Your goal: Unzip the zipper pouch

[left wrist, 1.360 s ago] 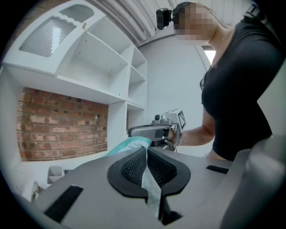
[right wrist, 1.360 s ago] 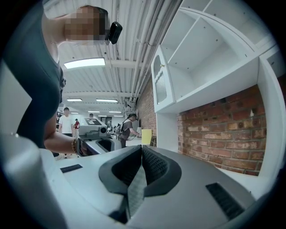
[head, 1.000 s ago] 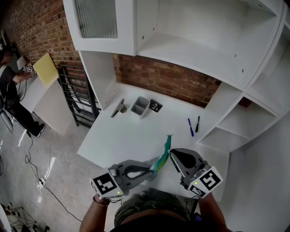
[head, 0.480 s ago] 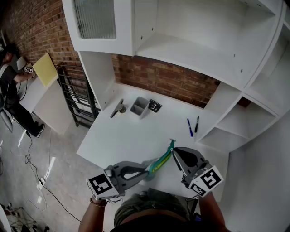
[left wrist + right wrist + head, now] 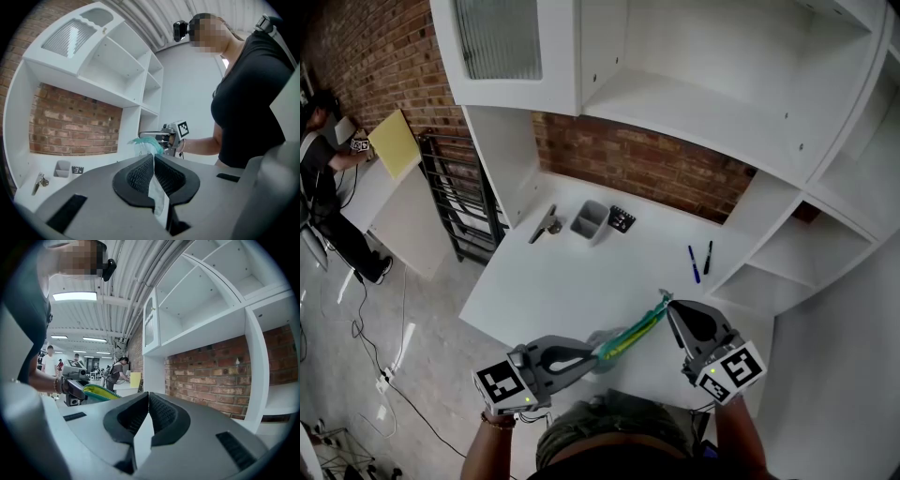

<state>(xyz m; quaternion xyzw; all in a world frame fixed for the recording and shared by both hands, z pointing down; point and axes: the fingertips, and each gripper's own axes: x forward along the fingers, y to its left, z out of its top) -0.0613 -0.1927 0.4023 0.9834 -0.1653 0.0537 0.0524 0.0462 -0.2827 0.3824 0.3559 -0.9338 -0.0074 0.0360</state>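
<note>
In the left gripper view the left gripper [image 5: 153, 158] has its jaws pressed together, with a thin pale edge of the zipper pouch [image 5: 630, 335] pinched between the ribbed black pads and running down through the slit between them. The pouch's teal body rises just beyond the tips, at the centre of that frame. In the right gripper view the right gripper [image 5: 148, 395] also has its jaws together, the two pads meeting at the tips. The yellow-green side of the pouch comes in from the left of that frame and passes out of sight behind the jaw. Which part of the pouch the tips grip is too small to tell. From the head view, in the lower middle of the frame, the pouch is off the white desk [image 5: 544, 291] and hangs taut as a narrow teal and yellow-green band. It slopes from the left gripper's tips at lower left up to the right gripper's tips at upper right, and each gripper holds one end. Both grippers sit near the bottom edge of the frame, above the desk's near edge. Farther back on the desk, well apart from the pouch, stand a grey cup [image 5: 591, 221] and two pens [image 5: 695, 265].
</note>
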